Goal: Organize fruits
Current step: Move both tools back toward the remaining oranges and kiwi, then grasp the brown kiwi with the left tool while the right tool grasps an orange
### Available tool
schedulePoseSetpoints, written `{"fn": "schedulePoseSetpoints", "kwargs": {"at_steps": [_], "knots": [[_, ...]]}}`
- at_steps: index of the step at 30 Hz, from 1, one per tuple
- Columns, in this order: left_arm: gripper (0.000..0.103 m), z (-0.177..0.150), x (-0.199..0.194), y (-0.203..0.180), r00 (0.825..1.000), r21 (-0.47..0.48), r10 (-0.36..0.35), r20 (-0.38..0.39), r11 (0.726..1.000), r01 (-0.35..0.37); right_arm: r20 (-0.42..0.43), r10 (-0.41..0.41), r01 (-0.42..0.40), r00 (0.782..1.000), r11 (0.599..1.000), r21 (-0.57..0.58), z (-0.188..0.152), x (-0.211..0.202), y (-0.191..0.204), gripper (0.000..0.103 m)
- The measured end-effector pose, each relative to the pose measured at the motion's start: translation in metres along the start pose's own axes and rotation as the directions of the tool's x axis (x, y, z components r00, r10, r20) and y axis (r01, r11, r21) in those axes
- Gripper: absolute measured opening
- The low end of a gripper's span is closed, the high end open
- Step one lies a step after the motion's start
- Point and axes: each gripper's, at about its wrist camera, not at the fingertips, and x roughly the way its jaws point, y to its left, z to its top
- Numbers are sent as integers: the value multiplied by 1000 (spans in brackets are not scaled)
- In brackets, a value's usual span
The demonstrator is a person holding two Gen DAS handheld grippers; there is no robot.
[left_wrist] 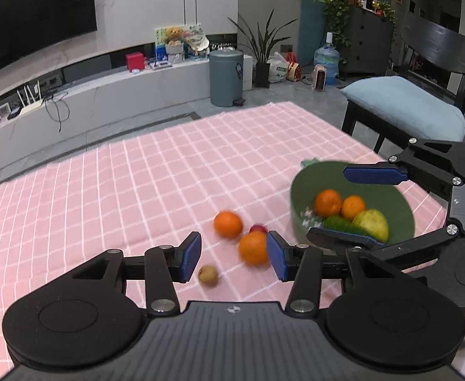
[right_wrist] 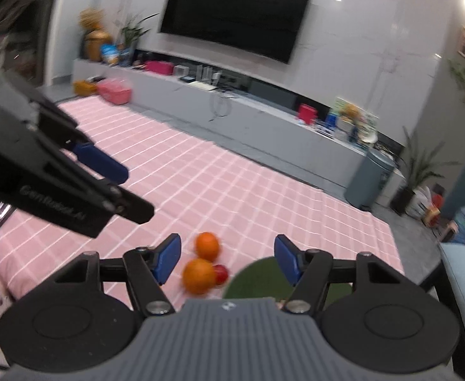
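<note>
A green bowl [left_wrist: 400, 203] on the pink checked cloth holds two oranges [left_wrist: 327, 202], a yellow-green fruit [left_wrist: 372, 222] and a green item. Loose on the cloth lie two oranges [left_wrist: 228, 224] [left_wrist: 253, 247], a small red fruit [left_wrist: 257, 229] and a small brown fruit [left_wrist: 208, 274]. My left gripper [left_wrist: 234, 255] is open and empty, its fingers to either side of the brown fruit and nearer orange. My right gripper [right_wrist: 227, 258] is open and empty above the bowl's rim [right_wrist: 257, 273]; the left wrist view shows it [left_wrist: 359, 204] open over the bowl. The right wrist view shows the oranges [right_wrist: 199, 275].
The pink cloth [left_wrist: 137, 174] covers the table. A dark chair with a blue cushion [left_wrist: 403, 104] stands by the far right edge. A grey bin [left_wrist: 226, 77] and TV bench stand beyond the table. The left gripper's body [right_wrist: 42, 174] crosses the right wrist view.
</note>
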Motion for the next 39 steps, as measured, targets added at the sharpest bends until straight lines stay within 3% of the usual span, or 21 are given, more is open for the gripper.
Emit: {"fn": "schedulePoseSetpoints", "kwargs": {"at_steps": [7,20,25,31,39], "knots": [[56,-23,17,21,998,-29,-20,-67,999,18,-55,48,-54,997,993,-108,-7,20,21,52],[54,-39,68,48,986,-97,-74,-146,993,60,-180,44,-94,983,955,-281,-20,84,31,44],[53,-39,87,56,981,-152,-96,-169,986,70,-224,11,-93,975,928,-361,-26,111,46,44],[52,-41,106,58,974,-147,-96,-205,987,67,-253,-28,-89,967,893,-441,-34,128,58,44],[44,-43,121,57,967,-163,-111,-231,984,74,-251,-135,-16,958,855,-519,-37,140,69,44]]}}
